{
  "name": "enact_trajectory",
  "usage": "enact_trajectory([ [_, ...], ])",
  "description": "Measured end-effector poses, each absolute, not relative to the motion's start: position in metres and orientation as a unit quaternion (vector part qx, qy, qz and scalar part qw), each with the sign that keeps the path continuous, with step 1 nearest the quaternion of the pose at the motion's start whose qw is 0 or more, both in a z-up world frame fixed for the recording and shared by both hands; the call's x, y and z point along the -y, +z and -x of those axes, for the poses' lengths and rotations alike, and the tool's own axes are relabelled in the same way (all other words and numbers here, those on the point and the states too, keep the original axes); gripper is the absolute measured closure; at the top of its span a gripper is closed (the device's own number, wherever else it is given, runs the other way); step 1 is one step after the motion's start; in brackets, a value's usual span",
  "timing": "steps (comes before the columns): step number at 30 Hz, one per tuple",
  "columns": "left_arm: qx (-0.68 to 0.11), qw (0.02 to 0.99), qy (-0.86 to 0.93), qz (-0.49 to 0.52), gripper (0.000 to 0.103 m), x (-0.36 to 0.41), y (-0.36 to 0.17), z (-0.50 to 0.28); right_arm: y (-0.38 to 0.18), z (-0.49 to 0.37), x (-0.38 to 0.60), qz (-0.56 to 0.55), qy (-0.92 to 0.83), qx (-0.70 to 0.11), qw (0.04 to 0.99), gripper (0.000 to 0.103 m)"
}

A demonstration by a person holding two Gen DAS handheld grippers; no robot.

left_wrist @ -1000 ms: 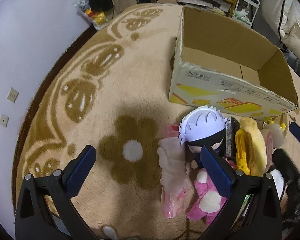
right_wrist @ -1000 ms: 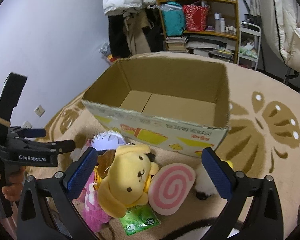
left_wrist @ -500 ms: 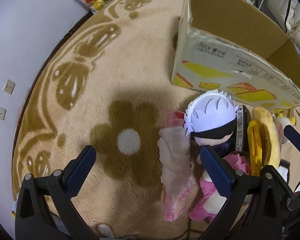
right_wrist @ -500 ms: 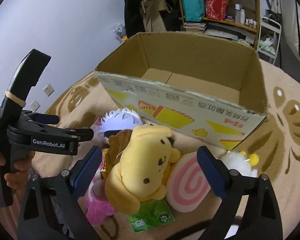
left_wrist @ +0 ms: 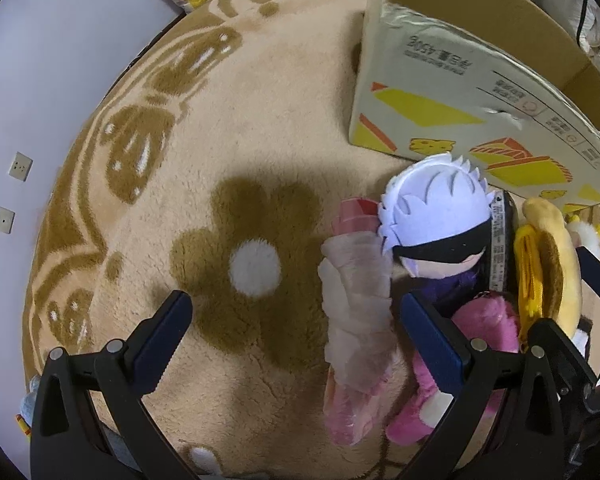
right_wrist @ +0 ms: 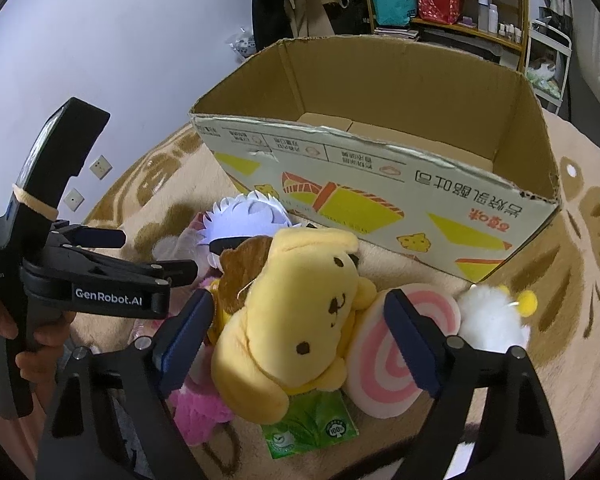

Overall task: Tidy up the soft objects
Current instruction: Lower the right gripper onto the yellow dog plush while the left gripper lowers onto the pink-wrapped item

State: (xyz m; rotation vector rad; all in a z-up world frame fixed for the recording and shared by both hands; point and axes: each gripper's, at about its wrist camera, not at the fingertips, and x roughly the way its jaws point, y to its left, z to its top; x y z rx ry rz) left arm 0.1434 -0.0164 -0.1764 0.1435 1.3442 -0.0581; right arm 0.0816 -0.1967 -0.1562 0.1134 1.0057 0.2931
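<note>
A pile of plush toys lies on the carpet in front of an open cardboard box [right_wrist: 380, 176]. My right gripper [right_wrist: 298, 336] hangs over the yellow dog plush [right_wrist: 296, 320]; its jaws are closing with the dog between them, and the pads do not visibly press on it. My left gripper [left_wrist: 296, 332] stands open just above the carpet, with a pale pink wrapped plush [left_wrist: 356, 320] between its fingers, near the right one. A white-haired doll [left_wrist: 436, 216] and a bright pink plush [left_wrist: 480, 328] lie beside it. In the right wrist view a hand holds the left gripper [right_wrist: 148, 254] at the left.
A pink swirl cushion [right_wrist: 384, 372], a white fluffy toy [right_wrist: 492, 320] and a green tissue pack [right_wrist: 312, 428] lie around the dog. The box [left_wrist: 460, 92] has nothing in it. Shelves [right_wrist: 440, 0] and hung coats stand behind it, a wall with sockets [left_wrist: 20, 166] to the left.
Both grippers have sunk toward the pile, so the toys and the box look larger. The right gripper's fingers have drawn closer together around the yellow dog.
</note>
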Motion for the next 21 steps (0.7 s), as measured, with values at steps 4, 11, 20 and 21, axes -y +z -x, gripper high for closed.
enact_trajectory([
  [4,-0.626,0.778,-0.022,-0.06,0.0,0.012,-0.179,-0.146,-0.16,-0.082,0.199,-0.061,0.132,-0.484,0.863,0.012],
  [11,-0.635,0.769,-0.024,-0.07,0.008,0.01,-0.185,-0.148,-0.162,-0.083,0.203,-0.07,0.132,-0.485,0.862,0.013],
  [20,-0.645,0.761,-0.051,-0.048,0.042,0.005,-0.192,-0.152,-0.161,-0.081,0.202,-0.073,0.142,-0.482,0.861,0.03],
  [21,-0.645,0.76,-0.057,-0.043,0.045,0.006,-0.192,-0.151,-0.16,-0.081,0.201,-0.075,0.148,-0.482,0.86,0.04],
])
